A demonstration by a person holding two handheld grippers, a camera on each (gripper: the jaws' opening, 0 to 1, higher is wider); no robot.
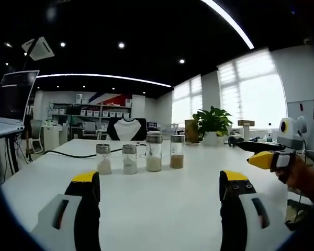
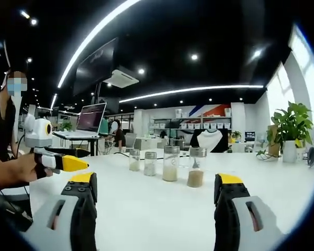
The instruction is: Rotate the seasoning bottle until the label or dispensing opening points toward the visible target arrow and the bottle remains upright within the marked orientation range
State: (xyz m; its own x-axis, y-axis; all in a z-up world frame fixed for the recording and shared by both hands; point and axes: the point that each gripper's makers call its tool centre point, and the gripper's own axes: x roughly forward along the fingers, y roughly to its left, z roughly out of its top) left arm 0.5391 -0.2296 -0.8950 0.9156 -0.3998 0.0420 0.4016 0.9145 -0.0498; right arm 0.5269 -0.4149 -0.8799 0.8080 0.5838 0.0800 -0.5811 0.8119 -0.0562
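Four clear glass seasoning bottles with silver metal caps stand in a row on the white table, well in from its near edge and toward the far side. From the left gripper view they run: a short bottle of white powder, a second short bottle of white powder, a taller bottle of pale grains, and a tall bottle of brown spice. All four are upright and stand just apart from one another.

The left gripper hangs low over the near edge, its black, yellow-tipped jaws spread wide with nothing between them. The right gripper is likewise released and empty, well short of the row. Neither touches a bottle.

I cannot make out any target arrow or marked range on the table, nor any label on the bottles.

By my reckoning the task has not begun; this is the approach. The next move calls for picking one bottle, bringing a gripper forward around its body without knocking its neighbours, then closing and twisting it while keeping it vertical.
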